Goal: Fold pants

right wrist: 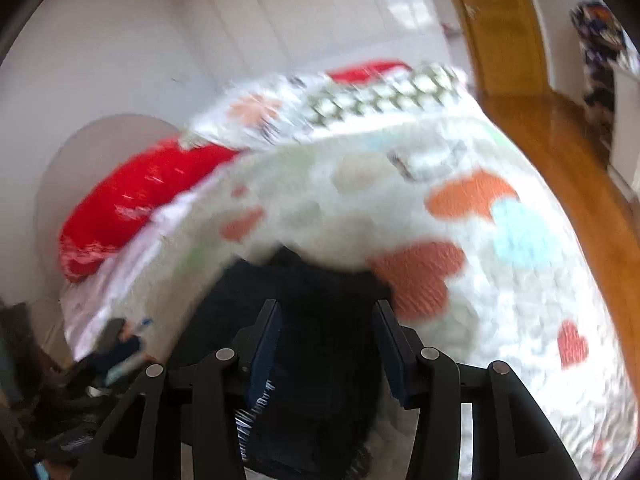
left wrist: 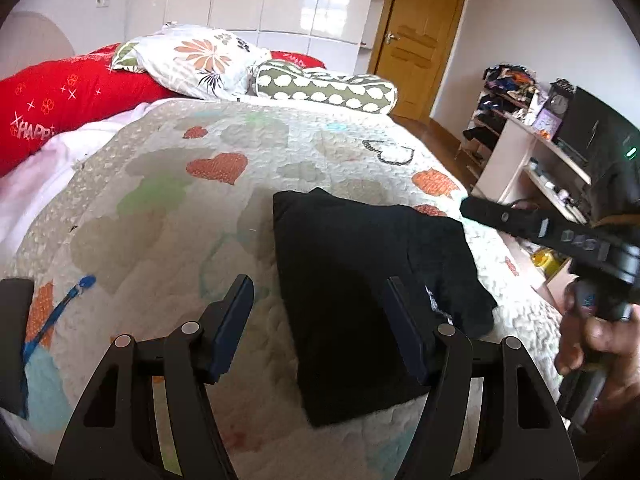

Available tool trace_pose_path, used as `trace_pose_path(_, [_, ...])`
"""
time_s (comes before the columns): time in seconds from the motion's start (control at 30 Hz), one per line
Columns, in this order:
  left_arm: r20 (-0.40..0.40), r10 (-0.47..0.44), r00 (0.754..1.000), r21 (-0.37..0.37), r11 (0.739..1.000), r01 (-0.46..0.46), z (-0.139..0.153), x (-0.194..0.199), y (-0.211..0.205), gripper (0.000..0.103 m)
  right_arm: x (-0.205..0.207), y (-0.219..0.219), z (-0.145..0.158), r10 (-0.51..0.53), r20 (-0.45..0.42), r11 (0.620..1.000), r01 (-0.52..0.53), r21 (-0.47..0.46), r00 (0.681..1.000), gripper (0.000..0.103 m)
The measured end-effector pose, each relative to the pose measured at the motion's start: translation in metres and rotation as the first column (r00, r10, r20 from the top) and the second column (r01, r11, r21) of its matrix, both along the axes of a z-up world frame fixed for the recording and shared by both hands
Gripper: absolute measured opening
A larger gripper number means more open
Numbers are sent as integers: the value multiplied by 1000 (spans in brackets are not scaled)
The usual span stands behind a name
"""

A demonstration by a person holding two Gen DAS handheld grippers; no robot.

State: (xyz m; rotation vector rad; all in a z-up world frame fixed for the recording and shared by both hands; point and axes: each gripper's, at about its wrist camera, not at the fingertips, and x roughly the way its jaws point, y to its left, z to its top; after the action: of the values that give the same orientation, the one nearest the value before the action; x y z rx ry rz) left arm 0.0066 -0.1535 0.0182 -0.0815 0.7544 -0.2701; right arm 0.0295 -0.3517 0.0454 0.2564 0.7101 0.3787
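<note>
The black pants [left wrist: 352, 248] lie folded into a compact rectangle on the heart-patterned quilt [left wrist: 180, 220] of a bed. My left gripper [left wrist: 318, 284] hovers open just above the near left part of the bundle, touching nothing. At the right, a hand [left wrist: 592, 340] holds my right gripper [left wrist: 468, 206] above the pants' right edge. The right wrist view is blurred. There my right gripper [right wrist: 326, 312] has its jaws apart, with the pants [right wrist: 320, 280] lying below the gap and the quilt [right wrist: 480, 280] around them. Nothing looks pinched.
A red pillow [left wrist: 60, 100], a floral pillow [left wrist: 192, 60] and a green patterned bolster [left wrist: 324, 88] line the head of the bed. A cluttered white shelf [left wrist: 532, 152] stands to the right of the bed, and a wooden door [left wrist: 420, 40] is behind it.
</note>
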Motion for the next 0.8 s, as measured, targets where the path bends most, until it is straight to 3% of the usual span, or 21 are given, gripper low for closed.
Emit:
trace_pose_path(0.1, [-47,10,999,42,999,-8,-16,11,-9,67,16,24,-6,77,-17,997,-78,-15,997,43])
trace_pose_path(0.23, [-91,11,996,31,999,-8,-37,16,-9,68,49,46,-49,77,-139,990,-92,-107,987,41])
trace_pose_path(0.3, [-101,12,995,27,1000,-9,-44,17,-9,71,58,44,-63,73,-135,991,-87,-101,988,39])
trace_pose_path(0.4, [-101,23,995,10,1000,-22,-49,17,-5,78,56,42,-62,73,-125,992,-84,-92,990,39])
trace_pose_path(0.67, [-108,37,993,3,999,-37,-47,15,-5,78,21,40,-30,67,-91,982,-82,-169,994,40])
trace_pose_path(0.8, [-111,48,993,-3,999,-49,-47,14,-5,78,-4,38,-31,69,-104,976,-89,-199,992,41])
